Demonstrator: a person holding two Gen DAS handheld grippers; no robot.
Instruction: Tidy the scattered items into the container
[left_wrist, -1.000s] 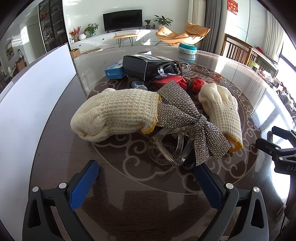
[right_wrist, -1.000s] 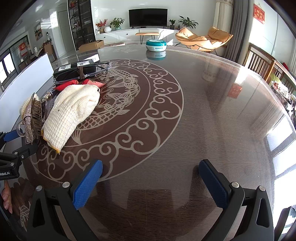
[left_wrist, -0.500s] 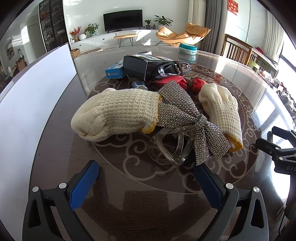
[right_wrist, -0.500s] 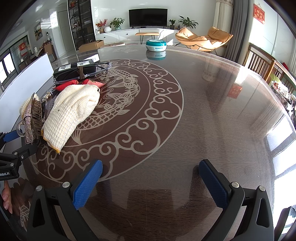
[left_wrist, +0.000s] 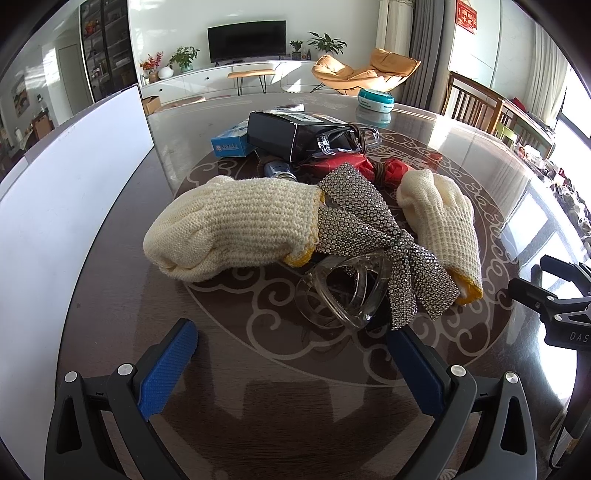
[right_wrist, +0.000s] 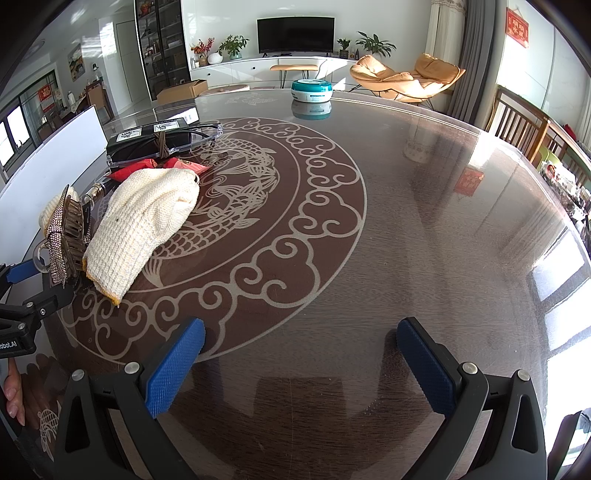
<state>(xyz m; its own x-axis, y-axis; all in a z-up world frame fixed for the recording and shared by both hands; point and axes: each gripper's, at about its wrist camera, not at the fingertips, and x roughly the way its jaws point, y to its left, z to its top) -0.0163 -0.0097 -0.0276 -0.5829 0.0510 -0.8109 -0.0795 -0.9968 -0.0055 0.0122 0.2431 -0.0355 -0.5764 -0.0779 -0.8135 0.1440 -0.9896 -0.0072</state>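
A pile of items lies on the dark patterned table. In the left wrist view a cream knit glove (left_wrist: 229, 229) lies left, a rhinestone bow hair clip (left_wrist: 373, 236) with a clear claw (left_wrist: 343, 291) in the middle, and a second cream glove (left_wrist: 439, 225) right. Behind them are red pouches (left_wrist: 347, 166), a black box (left_wrist: 291, 136) and a blue box (left_wrist: 229, 142). My left gripper (left_wrist: 291, 354) is open, just short of the clear claw. My right gripper (right_wrist: 299, 358) is open and empty over bare table, with the pile (right_wrist: 144, 218) to its left. Which thing is the container I cannot tell.
A white board (left_wrist: 70, 184) stands along the table's left edge. A teal and white round tin (right_wrist: 312, 90) sits at the far side. Wooden chairs (right_wrist: 524, 129) stand at the right. The left gripper's body (right_wrist: 22, 314) shows at the right wrist view's left edge.
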